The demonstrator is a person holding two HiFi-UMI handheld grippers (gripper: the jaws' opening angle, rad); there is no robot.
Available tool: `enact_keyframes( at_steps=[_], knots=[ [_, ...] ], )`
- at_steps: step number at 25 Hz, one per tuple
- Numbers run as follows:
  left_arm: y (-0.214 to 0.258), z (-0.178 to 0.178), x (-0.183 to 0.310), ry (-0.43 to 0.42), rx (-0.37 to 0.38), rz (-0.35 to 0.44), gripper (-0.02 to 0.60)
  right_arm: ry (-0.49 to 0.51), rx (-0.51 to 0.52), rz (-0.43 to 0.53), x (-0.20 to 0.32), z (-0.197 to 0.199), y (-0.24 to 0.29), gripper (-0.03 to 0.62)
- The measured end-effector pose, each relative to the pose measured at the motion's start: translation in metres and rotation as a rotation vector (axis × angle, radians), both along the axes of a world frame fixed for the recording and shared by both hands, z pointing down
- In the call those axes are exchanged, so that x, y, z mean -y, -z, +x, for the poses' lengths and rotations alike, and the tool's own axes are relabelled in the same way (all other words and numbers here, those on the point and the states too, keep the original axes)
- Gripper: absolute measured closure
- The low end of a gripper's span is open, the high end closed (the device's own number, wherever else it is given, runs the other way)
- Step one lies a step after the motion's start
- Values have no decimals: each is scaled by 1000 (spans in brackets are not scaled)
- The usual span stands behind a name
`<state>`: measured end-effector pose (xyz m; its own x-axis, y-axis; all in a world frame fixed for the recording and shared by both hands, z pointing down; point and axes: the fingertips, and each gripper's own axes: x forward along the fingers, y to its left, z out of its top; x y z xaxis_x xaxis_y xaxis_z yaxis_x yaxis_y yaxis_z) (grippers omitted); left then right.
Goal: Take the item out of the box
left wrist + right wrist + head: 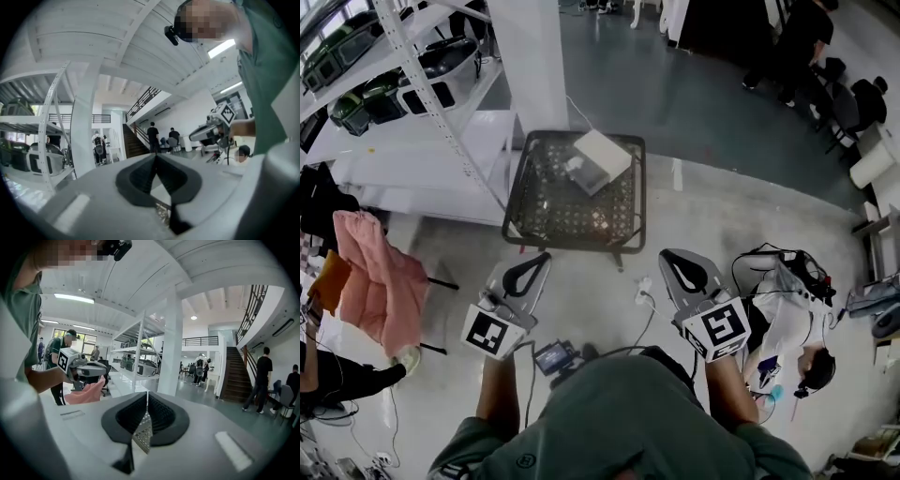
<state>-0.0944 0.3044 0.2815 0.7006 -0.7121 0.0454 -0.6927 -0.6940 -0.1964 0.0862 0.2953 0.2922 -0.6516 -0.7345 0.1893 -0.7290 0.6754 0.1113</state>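
Observation:
A white box (pixel 601 160) lies tilted on a small dark mesh table (pixel 546 202) ahead of me, its flaps apparently down; no item shows. My left gripper (pixel 542 257) hangs short of the table's near left corner, jaws shut and empty. My right gripper (pixel 665 254) is level with it off the table's near right corner, also shut with nothing in it. In the left gripper view the black pads (pixel 144 174) meet at the tips. In the right gripper view the pads (pixel 159 414) touch too, a sliver of mesh showing below. Both gripper views look across the hall, not at the box.
White metal shelving (pixel 403 70) with dark cases stands at the left beside a white pillar (pixel 532 56). Pink cloth (pixel 380 286) hangs over a chair at the left. Cables and gear (pixel 783 300) lie on the floor at the right. People stand far off near a staircase (pixel 236 369).

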Motion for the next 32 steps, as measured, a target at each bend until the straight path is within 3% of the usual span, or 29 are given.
enact_keyframes(
  at_steps=[8, 12, 24, 32],
  knots=[
    [-16, -29, 43, 24, -22, -25, 580, 21, -15, -11, 54, -30, -9, 580],
    [-24, -37, 75, 64, 4, -45, 580, 71, -8, -15, 93, -40, -17, 579],
    [-21, -3, 192, 157, 85, -78, 580, 205, 60, -60, 232, -28, -35, 579],
    [-13, 5, 237, 222, 96, -97, 580, 235, 64, -85, 285, -14, -35, 577]
  ],
)
